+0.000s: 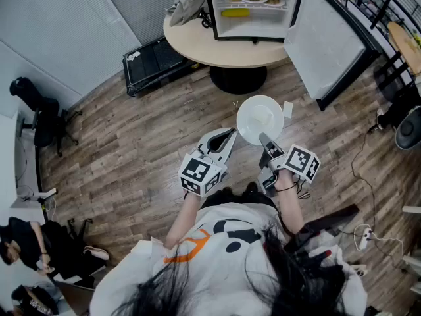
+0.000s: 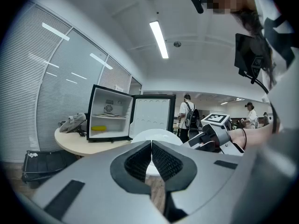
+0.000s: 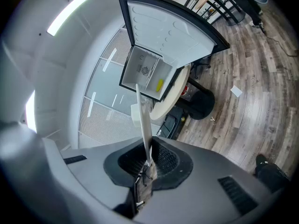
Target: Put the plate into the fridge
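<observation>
A white plate [image 1: 260,119] hangs over the wood floor, with my right gripper [image 1: 264,140] shut on its near rim. In the right gripper view the plate [image 3: 144,120] stands edge-on between the pads of that gripper [image 3: 148,160]. My left gripper [image 1: 231,134] is shut on nothing, just left of the plate. Its own view has the jaws [image 2: 152,143] closed, the plate [image 2: 158,135] behind them. Ahead, a small black fridge [image 1: 253,8] stands open on a round table [image 1: 197,41], its door [image 1: 325,41] swung right. Plates of food and a yellow item sit inside.
A grey bag [image 1: 191,2] lies on the table left of the fridge. A black case [image 1: 154,61] sits on the floor left of the table's pedestal. A paper scrap [image 1: 287,108] lies beside the plate. Office chairs [image 1: 39,110] and seated people are far left; cables run at the right.
</observation>
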